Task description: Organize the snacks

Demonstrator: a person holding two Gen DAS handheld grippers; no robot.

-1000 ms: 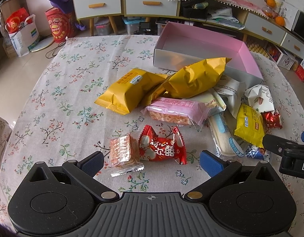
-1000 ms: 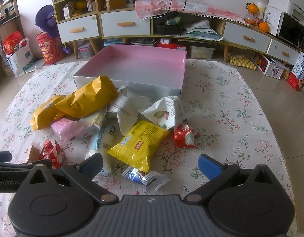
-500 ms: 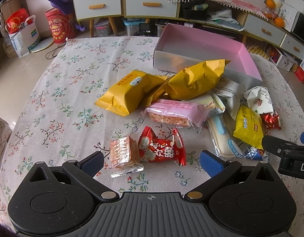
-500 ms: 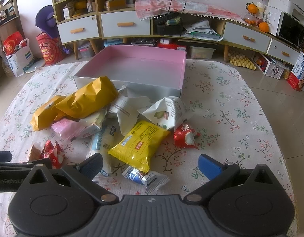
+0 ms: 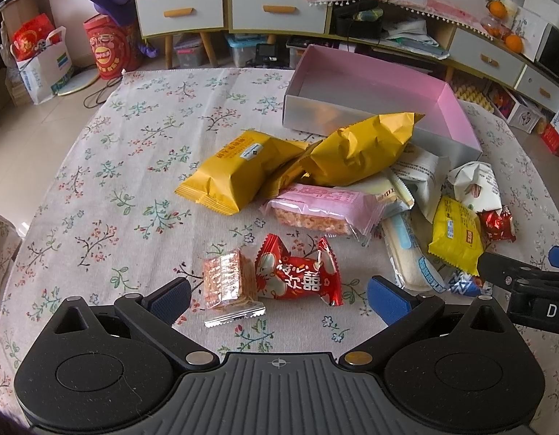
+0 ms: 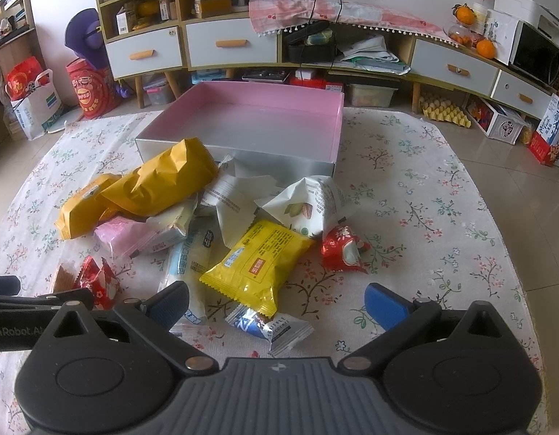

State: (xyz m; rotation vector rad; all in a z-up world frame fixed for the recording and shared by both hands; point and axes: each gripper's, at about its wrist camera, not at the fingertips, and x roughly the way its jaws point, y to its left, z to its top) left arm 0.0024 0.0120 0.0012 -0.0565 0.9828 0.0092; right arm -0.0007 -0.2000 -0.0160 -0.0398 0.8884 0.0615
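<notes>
A heap of snack packets lies on the floral tablecloth before an empty pink-lined box (image 5: 453, 105) (image 6: 243, 116). My left gripper (image 5: 279, 295) is open, and between its blue pads sit a red candy packet (image 5: 301, 275) and a clear orange cracker packet (image 5: 226, 281). Beyond them lie a pink bar (image 5: 323, 206) and two big yellow bags (image 5: 243, 170) (image 5: 362, 148). My right gripper (image 6: 277, 306) is also open, a small blue-white chocolate packet (image 6: 272, 326) between its fingers, a yellow biscuit pack (image 6: 257, 261) just ahead, and a red candy (image 6: 342, 250) to the right.
White pouches (image 6: 312, 203) and a long pale bar (image 6: 192, 261) fill the pile's middle. Each gripper shows at the edge of the other's view. Bare cloth lies left (image 5: 116, 166) and right (image 6: 424, 199) of the pile. Low cabinets and floor clutter stand behind the table.
Both grippers stay open and hold nothing. The left view has shifted slightly, so the packets sit a little lower in frame; the right view is nearly unchanged.
</notes>
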